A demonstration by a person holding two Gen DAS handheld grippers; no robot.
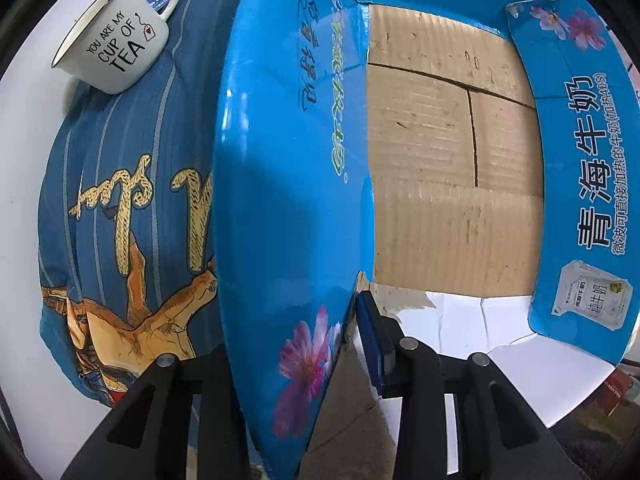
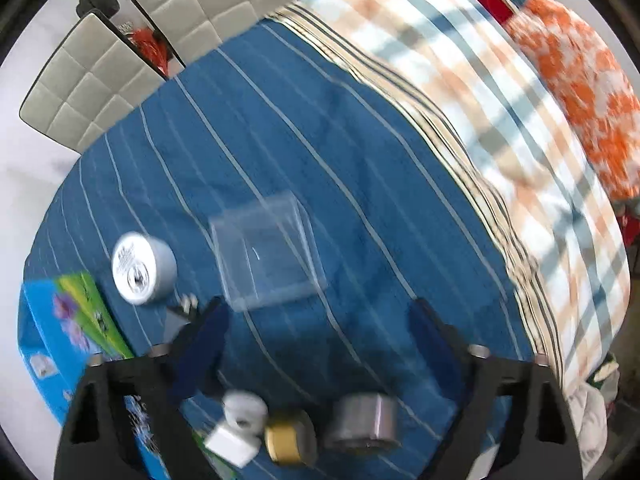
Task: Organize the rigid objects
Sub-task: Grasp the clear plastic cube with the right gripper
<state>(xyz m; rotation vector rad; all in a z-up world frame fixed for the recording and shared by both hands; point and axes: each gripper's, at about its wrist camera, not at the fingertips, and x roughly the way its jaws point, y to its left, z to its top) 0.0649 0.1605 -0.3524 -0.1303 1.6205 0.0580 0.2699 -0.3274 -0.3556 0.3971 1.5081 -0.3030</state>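
Left wrist: left tongs (image 1: 352, 312) pinching blue carton (image 1: 288, 184) wall edge; right tongs (image 2: 316, 320) spread above striped cloth (image 2: 320, 152).

Right wrist view smeared by motion throughout: clear plastic square box (image 2: 266, 250) at centre soft-edged, print on white round tin (image 2: 141, 268) at nine o'clock unreadable. Small grey, gold and white cylinders (image 2: 288, 432) at six o'clock blurred, partly cut by black gripper frame. In left view, left pad hidden behind blue glossy cardboard flap (image 1: 288, 184).

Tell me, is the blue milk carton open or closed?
Open: the blue milk carton has its flaps standing up, and its bare brown floor shows, empty.
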